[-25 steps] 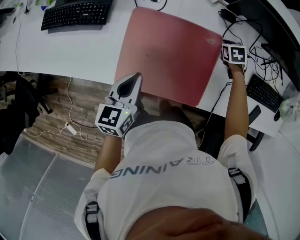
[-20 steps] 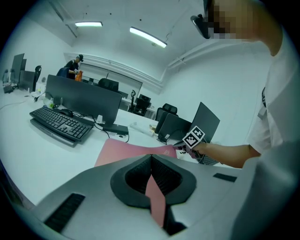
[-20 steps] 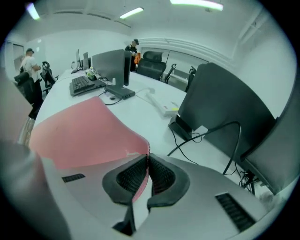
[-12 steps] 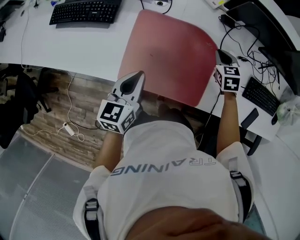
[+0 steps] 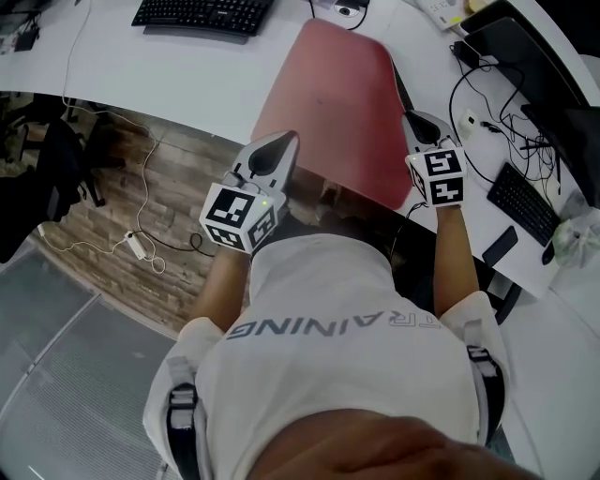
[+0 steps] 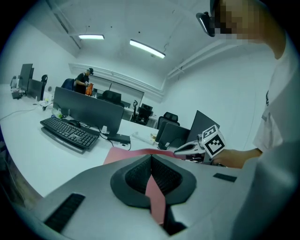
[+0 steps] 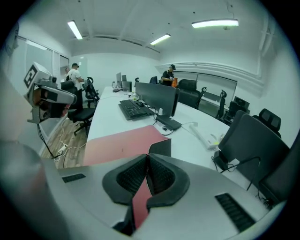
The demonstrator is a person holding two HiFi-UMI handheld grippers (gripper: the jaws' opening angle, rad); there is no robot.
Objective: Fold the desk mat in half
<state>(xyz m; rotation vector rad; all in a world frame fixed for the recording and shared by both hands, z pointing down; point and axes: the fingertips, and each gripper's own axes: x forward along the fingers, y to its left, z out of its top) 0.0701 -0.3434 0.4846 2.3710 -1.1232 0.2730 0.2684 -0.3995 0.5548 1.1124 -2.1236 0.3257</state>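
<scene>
The red desk mat (image 5: 333, 94) lies on the white desk (image 5: 169, 80), its near edge lifted off the surface. My left gripper (image 5: 280, 142) is shut on the mat's near left corner; in the left gripper view a red strip (image 6: 154, 192) is pinched between the ribbed pads. My right gripper (image 5: 418, 120) is shut on the near right corner, raised and swung inward. The mat's right side stands curled up, and its dark underside (image 7: 161, 147) shows in the right gripper view. There, red mat (image 7: 140, 201) runs between the closed pads.
A black keyboard (image 5: 204, 14) lies at the back left. Dark monitors (image 5: 539, 56), tangled cables (image 5: 487, 108) and a second keyboard (image 5: 530, 199) crowd the desk's right side. A power strip (image 5: 141, 248) lies on the wooden floor below the desk edge.
My right gripper has moved left and up with the mat's right corner, so the right side now curls upright. The left gripper has risen a little with its corner.
</scene>
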